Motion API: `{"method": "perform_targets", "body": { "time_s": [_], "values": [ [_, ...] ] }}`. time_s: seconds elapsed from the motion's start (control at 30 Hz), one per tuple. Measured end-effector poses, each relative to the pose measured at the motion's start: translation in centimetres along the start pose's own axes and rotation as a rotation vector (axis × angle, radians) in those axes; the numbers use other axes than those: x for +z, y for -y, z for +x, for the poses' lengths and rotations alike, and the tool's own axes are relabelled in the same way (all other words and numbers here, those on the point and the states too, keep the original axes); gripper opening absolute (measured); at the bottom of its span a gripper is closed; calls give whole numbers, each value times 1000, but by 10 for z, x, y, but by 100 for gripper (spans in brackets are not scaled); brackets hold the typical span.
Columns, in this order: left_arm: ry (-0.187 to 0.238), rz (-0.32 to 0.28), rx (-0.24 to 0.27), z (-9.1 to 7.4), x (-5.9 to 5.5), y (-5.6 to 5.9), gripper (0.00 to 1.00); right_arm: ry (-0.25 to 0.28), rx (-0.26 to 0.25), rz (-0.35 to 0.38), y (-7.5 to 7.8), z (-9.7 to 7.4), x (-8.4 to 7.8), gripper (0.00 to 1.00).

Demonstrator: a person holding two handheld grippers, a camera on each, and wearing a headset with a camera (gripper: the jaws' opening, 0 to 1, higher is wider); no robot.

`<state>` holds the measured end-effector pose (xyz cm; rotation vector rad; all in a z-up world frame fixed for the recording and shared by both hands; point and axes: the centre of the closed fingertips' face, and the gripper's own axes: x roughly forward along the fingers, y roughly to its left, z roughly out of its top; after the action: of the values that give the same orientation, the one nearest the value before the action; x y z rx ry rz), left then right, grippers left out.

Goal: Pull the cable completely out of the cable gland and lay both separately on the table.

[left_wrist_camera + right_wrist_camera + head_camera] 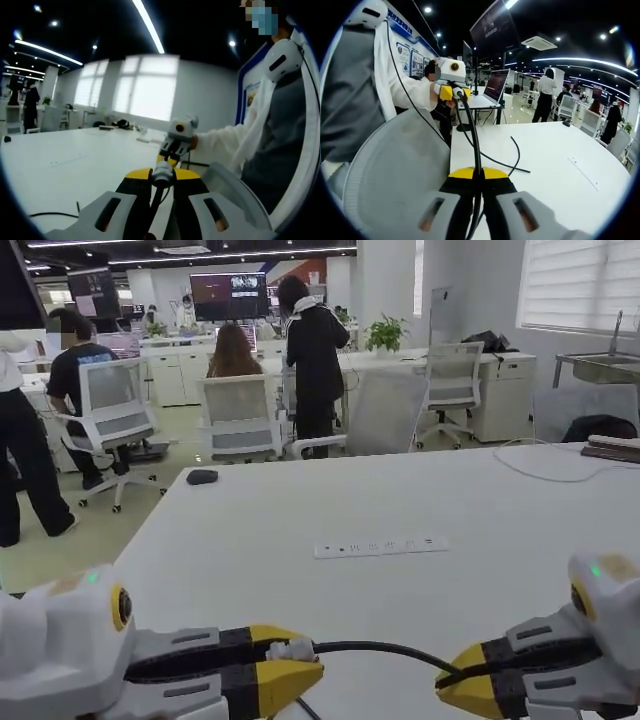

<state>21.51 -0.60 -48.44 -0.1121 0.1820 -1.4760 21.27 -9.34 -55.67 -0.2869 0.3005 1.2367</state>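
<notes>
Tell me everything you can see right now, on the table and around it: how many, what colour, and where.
Table: one, white, across the foreground.
Power strip: one, white, flat mid-table.
Small object: one, black, table's far left edge.
Thin cord: one, white, looped on the table's far right.
Office chairs: several, white-grey, behind the table.
People: several, mostly dark clothes, background.
Screen: one, lit, far wall.
Plant: one, green, far desk.
Cable gland: one, pale grey, in the left tongs.
Cable: one, black, from the gland to the right tongs.
Left tongs: yellow-black, shut on the gland.
Right tongs: yellow-black, shut on the cable.
</notes>
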Motion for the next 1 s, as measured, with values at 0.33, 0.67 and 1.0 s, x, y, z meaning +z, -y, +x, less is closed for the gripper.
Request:
{"method": "perform_targets", "body": {
  "time_s": [0.33, 0.67, 1.0],
  "values": [
    [-4, -19, 21, 0, 0, -3, 16, 26, 1, 21, 1, -1, 14, 8],
    [-21, -7, 2, 12, -2, 2, 16, 105, 52, -32, -8, 20, 64, 20],
    [-13, 1, -24, 19, 1, 6, 16, 71, 120, -74, -21, 41, 67, 18]
  ]
}}
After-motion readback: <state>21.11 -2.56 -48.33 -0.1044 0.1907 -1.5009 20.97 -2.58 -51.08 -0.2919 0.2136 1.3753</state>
